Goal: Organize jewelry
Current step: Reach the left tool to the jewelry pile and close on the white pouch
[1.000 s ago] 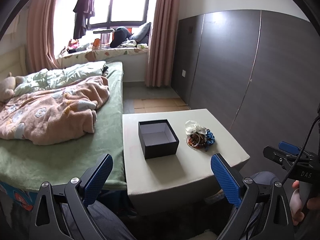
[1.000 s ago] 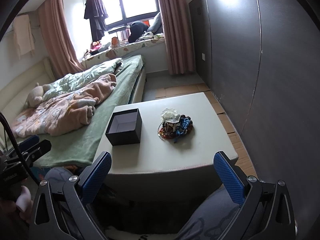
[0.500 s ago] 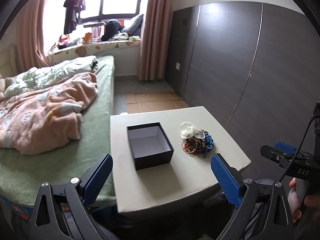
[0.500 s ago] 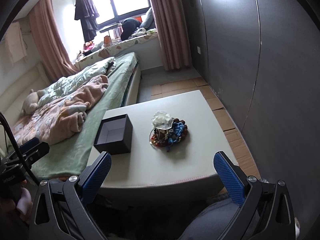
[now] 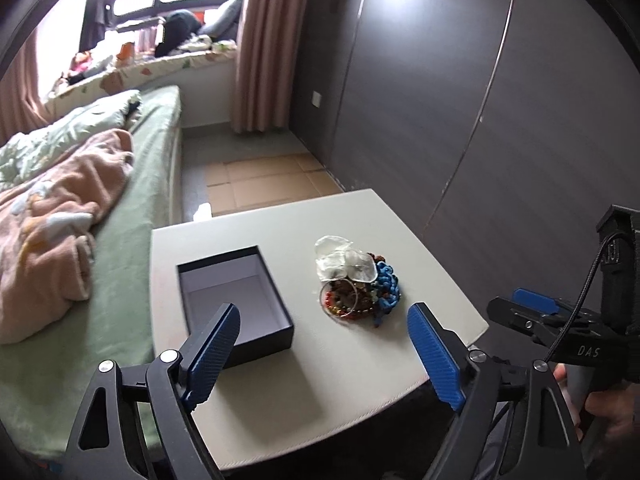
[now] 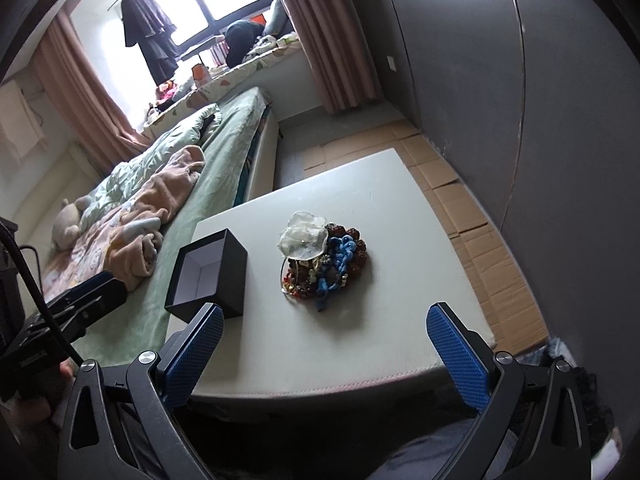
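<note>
A pile of jewelry [image 5: 357, 283] with beads, a blue cord and a white translucent piece lies on a pale low table [image 5: 320, 360]. An open, empty black box [image 5: 234, 300] with a white inside stands to its left. The pile [image 6: 322, 256] and the box [image 6: 208, 276] also show in the right wrist view. My left gripper [image 5: 324, 344] is open and empty above the table's near part. My right gripper [image 6: 324, 344] is open and empty over the table's [image 6: 360, 340] near edge. The right gripper also shows in the left wrist view [image 5: 536, 312].
A bed [image 5: 132, 240] with a green sheet and a pink blanket [image 5: 52, 216] touches the table's left side. A dark grey wardrobe wall [image 5: 500, 120] stands to the right. Cardboard sheets [image 6: 472, 216] cover the floor beyond the table.
Both grippers have moved forward and closer to the table, so the box and the jewelry pile look larger. Both stay open.
</note>
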{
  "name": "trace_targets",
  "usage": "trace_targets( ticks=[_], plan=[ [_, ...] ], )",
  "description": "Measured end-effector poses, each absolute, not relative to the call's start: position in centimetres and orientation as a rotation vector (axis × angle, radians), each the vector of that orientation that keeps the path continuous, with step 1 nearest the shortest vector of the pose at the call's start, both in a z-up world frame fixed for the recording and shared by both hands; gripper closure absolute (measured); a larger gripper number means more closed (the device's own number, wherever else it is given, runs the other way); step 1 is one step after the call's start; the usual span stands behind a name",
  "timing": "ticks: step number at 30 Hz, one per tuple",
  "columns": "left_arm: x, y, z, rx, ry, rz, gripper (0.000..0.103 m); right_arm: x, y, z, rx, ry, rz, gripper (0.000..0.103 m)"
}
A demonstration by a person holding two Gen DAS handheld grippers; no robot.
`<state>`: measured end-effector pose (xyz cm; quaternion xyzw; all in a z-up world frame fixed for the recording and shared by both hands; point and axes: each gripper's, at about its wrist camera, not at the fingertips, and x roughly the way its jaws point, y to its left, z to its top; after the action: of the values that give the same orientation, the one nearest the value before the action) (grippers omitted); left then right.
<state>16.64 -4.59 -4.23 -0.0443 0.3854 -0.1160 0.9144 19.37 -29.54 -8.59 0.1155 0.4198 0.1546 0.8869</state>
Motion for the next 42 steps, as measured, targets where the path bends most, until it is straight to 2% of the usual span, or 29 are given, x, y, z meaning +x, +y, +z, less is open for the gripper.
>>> trace_targets(
  ticks=[4, 6, 8, 10, 14, 18, 20, 22, 28, 30, 32, 35, 40, 42],
  plan=[
    [18.9, -5.2, -5.0, -0.099, 0.839, -0.263, 0.018, 21.2, -29.8, -10.0, 0.278, 0.904, 0.351, 0.002],
    [20.1, -5.5, -5.4, -0.097, 0.862, -0.276, 0.021, 22.0, -29.9, -10.8, 0.308, 0.927, 0.371, 0.011],
    [21.2, -5.9, -5.8, -0.084, 0.878, -0.288, 0.021, 23.3, -30.0, -12.1, 0.345, 0.969, 0.393, 0.027],
    [22.4, -6.2, -6.4, -0.082, 0.901, -0.298, 0.023, 24.2, -30.0, -13.0, 0.370, 0.992, 0.400, 0.030],
    [24.7, -6.7, -7.8, -0.099, 0.962, -0.313, 0.032, 26.2, -30.0, -14.7, 0.421, 1.025, 0.421, 0.036],
    [26.9, -7.2, -8.9, -0.105, 1.006, -0.324, 0.034, 27.9, -29.4, -16.1, 0.435, 1.063, 0.424, 0.042],
    [27.9, -7.6, -9.5, -0.105, 1.023, -0.330, 0.034, 28.6, -29.2, -16.8, 0.441, 1.085, 0.433, 0.053],
    [28.9, -8.0, -10.1, -0.108, 1.042, -0.338, 0.034, 29.3, -28.9, -17.7, 0.452, 1.109, 0.438, 0.059],
    [31.1, -9.2, -12.1, -0.093, 1.090, -0.343, 0.042, 30.2, -28.1, -18.7, 0.478, 1.123, 0.455, 0.060],
    [31.7, -9.3, -13.0, -0.101, 1.115, -0.332, 0.051, 30.5, -28.1, -19.2, 0.481, 1.134, 0.457, 0.064],
    [32.3, -9.5, -13.8, -0.100, 1.136, -0.323, 0.055, 30.8, -27.8, -19.7, 0.491, 1.151, 0.471, 0.083],
    [32.8, -9.8, -14.6, -0.101, 1.152, -0.323, 0.056, 31.1, -27.8, -20.1, 0.491, 1.156, 0.458, 0.091],
    [33.0, -9.7, -15.3, -0.111, 1.167, -0.306, 0.101, 31.0, -28.2, -19.7, 0.524, 1.126, 0.465, 0.093],
    [32.5, -9.4, -14.5, -0.103, 1.138, -0.300, 0.102, 30.9, -28.6, -19.3, 0.546, 1.109, 0.471, 0.093]
  ],
)
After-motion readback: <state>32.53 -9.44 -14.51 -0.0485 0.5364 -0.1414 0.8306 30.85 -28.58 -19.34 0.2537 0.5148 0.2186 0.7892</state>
